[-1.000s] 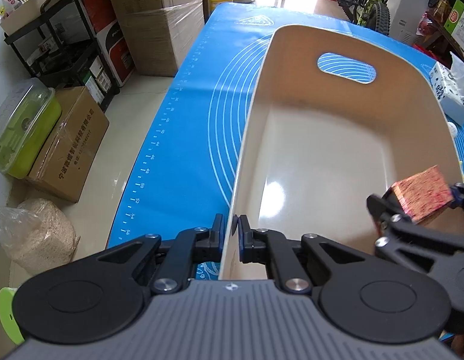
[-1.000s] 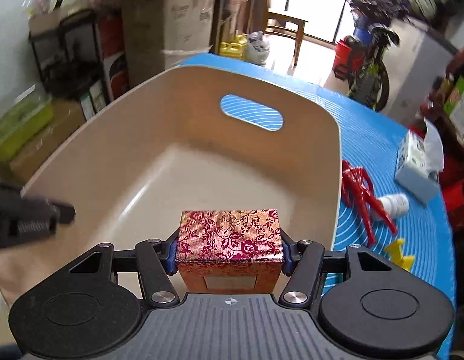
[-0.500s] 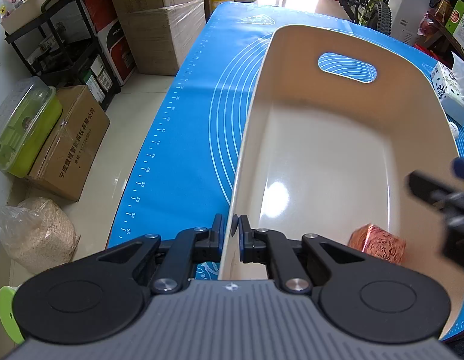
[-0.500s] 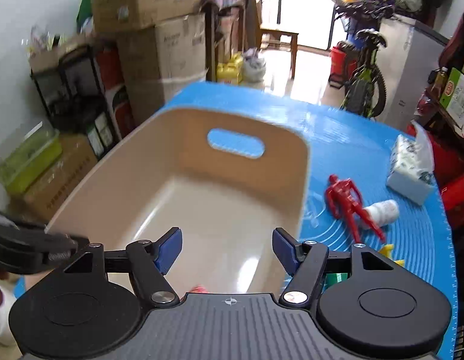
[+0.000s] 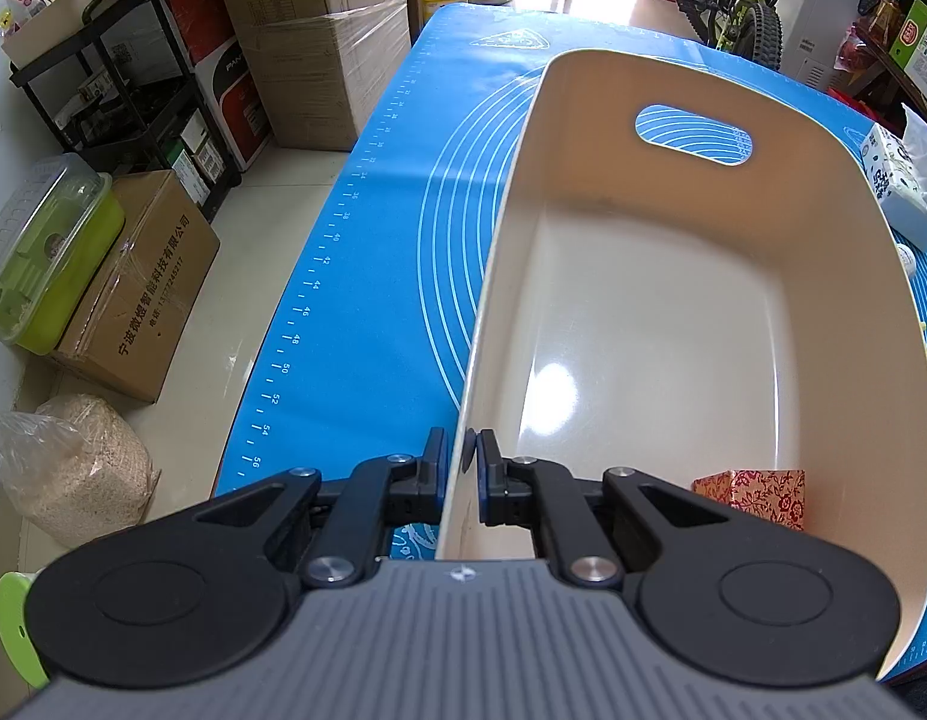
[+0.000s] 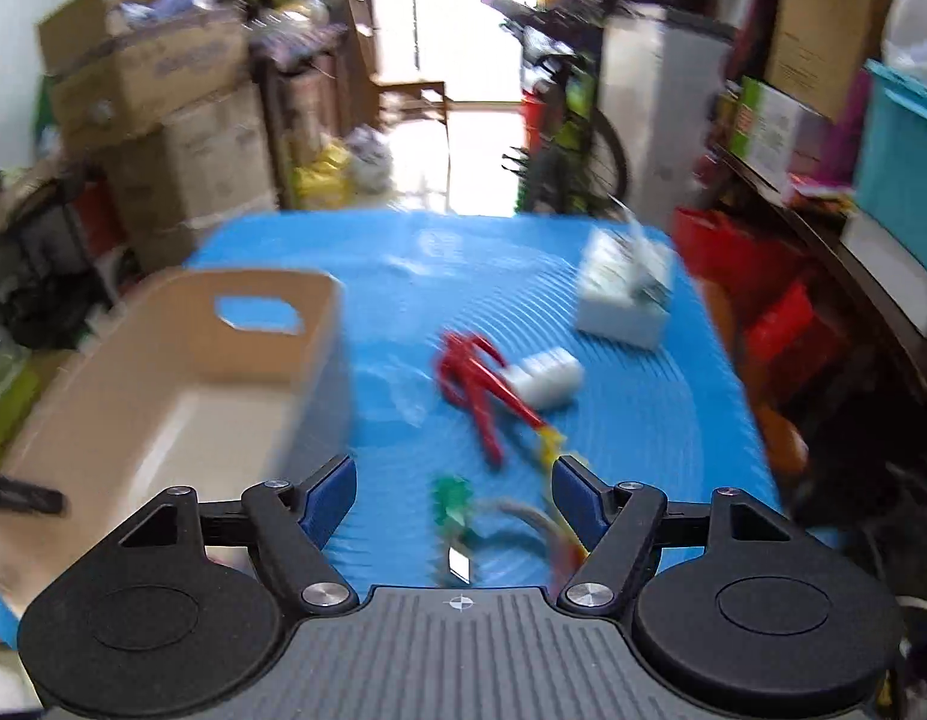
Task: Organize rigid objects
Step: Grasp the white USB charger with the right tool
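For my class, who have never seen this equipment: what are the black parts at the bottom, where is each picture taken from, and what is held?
A person holds two hand tools, each with a two-fingered claw and a camera looking along it. The left claw is shut on the rim of a beige bin on a blue mat. A red patterned box lies inside. The right claw, just opening, holds nothing above blurred toys, including a red figure and a white bottle.

The left gripper (image 5: 461, 459) is matte black plastic: two angular linkage arms with silver screw heads, round black discs at the outer ends, dark blue pads on its fingers (image 5: 434, 457). The right gripper (image 6: 451, 489) matches it. Each has a ribbed grey housing with a small crosshair mark.
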A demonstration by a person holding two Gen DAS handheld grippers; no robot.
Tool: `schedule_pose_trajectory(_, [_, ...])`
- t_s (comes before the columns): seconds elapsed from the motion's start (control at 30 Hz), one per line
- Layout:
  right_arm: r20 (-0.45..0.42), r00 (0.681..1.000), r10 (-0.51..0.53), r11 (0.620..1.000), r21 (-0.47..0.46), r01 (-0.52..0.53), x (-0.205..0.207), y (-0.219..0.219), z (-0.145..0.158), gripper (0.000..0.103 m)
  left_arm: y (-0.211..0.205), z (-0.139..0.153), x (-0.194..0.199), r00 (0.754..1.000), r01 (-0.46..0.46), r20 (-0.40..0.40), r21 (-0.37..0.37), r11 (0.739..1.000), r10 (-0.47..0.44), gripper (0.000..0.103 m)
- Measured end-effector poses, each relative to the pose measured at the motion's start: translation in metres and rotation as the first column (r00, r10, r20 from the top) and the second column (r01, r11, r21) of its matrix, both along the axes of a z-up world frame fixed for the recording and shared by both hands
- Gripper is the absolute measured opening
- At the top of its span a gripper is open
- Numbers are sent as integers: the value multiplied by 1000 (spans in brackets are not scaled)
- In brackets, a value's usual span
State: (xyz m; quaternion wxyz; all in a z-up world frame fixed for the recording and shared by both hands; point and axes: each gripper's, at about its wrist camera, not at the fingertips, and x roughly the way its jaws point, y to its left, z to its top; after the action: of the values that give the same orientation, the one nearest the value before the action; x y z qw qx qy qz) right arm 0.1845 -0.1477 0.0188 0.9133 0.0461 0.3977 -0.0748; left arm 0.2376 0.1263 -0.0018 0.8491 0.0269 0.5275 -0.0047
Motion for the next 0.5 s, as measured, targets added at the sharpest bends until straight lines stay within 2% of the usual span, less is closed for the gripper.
schedule_pose_trajectory(0.17, [-109, 990, -86, 996, -5, 85, -14, -22, -37, 77, 0, 0, 0, 1000, -1, 0, 0, 1000, 1, 12])
schedule_pose_trajectory(0.5, [-260, 954, -147, 987, 20, 157, -33, -27, -90, 77, 0, 0, 0, 1000, 1, 0, 3, 1000, -1, 12])
